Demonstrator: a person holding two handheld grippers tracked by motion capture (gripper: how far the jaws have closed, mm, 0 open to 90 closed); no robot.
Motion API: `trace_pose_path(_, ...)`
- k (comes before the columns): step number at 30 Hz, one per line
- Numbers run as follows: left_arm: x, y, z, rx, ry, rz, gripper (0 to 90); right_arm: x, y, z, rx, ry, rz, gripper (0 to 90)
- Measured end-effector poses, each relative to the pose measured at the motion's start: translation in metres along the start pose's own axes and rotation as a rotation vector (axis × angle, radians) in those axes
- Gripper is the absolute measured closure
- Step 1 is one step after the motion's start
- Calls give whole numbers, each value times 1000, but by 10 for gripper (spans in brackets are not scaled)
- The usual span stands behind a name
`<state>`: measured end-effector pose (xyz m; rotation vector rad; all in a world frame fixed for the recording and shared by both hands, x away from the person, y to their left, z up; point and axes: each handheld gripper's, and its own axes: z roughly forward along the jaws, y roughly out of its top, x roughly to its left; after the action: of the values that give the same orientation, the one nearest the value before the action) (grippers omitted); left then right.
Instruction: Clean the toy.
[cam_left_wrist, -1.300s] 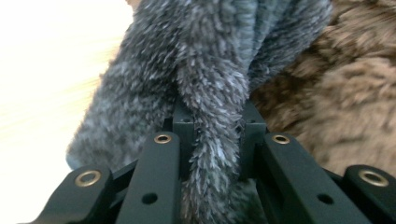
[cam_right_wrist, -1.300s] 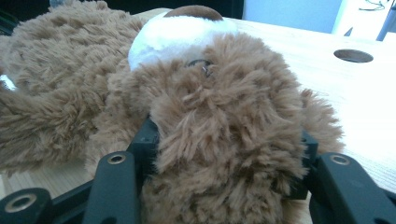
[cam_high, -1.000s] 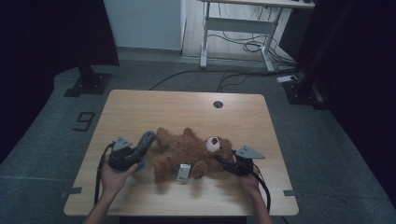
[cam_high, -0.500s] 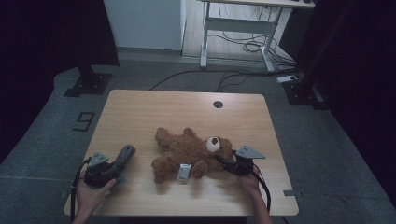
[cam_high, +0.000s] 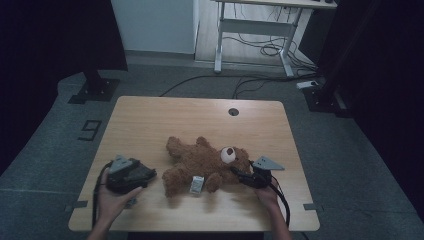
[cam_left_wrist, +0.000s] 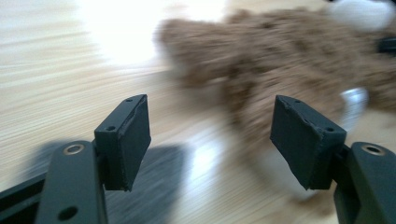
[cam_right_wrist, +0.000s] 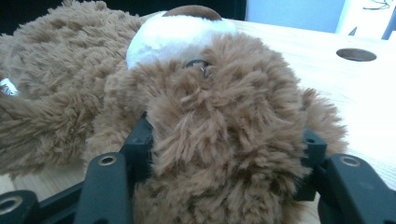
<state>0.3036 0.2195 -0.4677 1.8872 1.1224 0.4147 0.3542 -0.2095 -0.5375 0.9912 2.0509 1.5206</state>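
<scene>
Teddy bear in right tool.

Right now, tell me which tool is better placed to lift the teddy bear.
Right. The right tool already has its jaws around the teddy bear at the head, fur bulging between them. The left tool stands open and clear of the bear, over bare table.
</scene>
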Motion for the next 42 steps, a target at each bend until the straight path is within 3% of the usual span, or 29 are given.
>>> trace_pose_path(1, 0, 0, 0, 0, 0, 0, 289, 0, 0, 0, 0, 0, 0, 400)
trace_pose_path(2, -12, 6, 22, 10, -6, 8, 300, 0, 0, -1, 4, 6, 2, 383)
trace_pose_path(3, -12, 6, 22, 10, -6, 8, 319, 0, 0, -1, 6, 9, 0, 368)
trace_pose_path(4, -18, 9, 33, 22, -20, 14, 319, 0, 0, -1, 6, 9, 0, 368)
trace_pose_path(6, -33, 13, 65, 62, -109, -4, 314, 1, 1, -2, 12, 2, 9, 278)
trace_pose_path(7, -35, 14, 73, 71, -143, -19, 309, 1, 1, -2, 16, -2, 16, 254)
trace_pose_path(8, -35, 14, 73, 71, -143, -19, 301, 1, 1, -2, 16, -2, 16, 254)
trace_pose_path(10, -38, 15, 87, 96, -239, -69, 281, 0, 4, -2, 56, -27, 48, 156)
trace_pose_path(12, -40, 14, 92, 109, -264, -78, 264, 0, 5, -2, 71, -36, 65, 131)
trace_pose_path(13, -41, 13, 95, 120, -264, -71, 210, -3, 4, 0, 99, -21, 117, 123)
trace_pose_path(16, -45, 9, 99, 121, -251, -64, 198, -4, 2, 3, 125, 14, 158, 144)
trace_pose_path(19, -48, 7, 100, 128, -245, -52, 220, -3, 2, 3, 138, 31, 166, 199)
trace_pose_path(20, -49, 7, 100, 130, -238, -48, 284, -1, 2, 3, 141, 47, 144, 305)
trace_pose_path(22, -50, 6, 99, 113, -211, -41, 321, 0, 2, 2, 139, 49, 133, 339)
trace_pose_path(25, -54, 4, 99, 78, -183, -28, 453, 7, 4, 1, 94, 26, 29, 458)
trace_pose_path(26, -54, 4, 99, 78, -183, -28, 471, 8, 5, 1, 82, 23, 16, 471)
trace_pose_path(30, -51, 4, 93, 30, -174, -15, 526, 8, 9, -4, 23, 36, -23, 482)
trace_pose_path(32, -51, 6, 92, 13, -178, -14, 545, 8, 16, -10, -48, 30, -54, 485)
trace_pose_path(35, -49, 17, 94, 0, -152, 2, 545, 7, 25, -7, -57, 2, -83, 481)
trace_pose_path(38, -46, 25, 98, -2, -138, -8, 544, 4, 30, -2, -57, -11, -86, 474)
trace_pose_path(42, -40, 30, 114, 22, -112, -26, 534, -8, 37, 14, -13, -43, -85, 439)
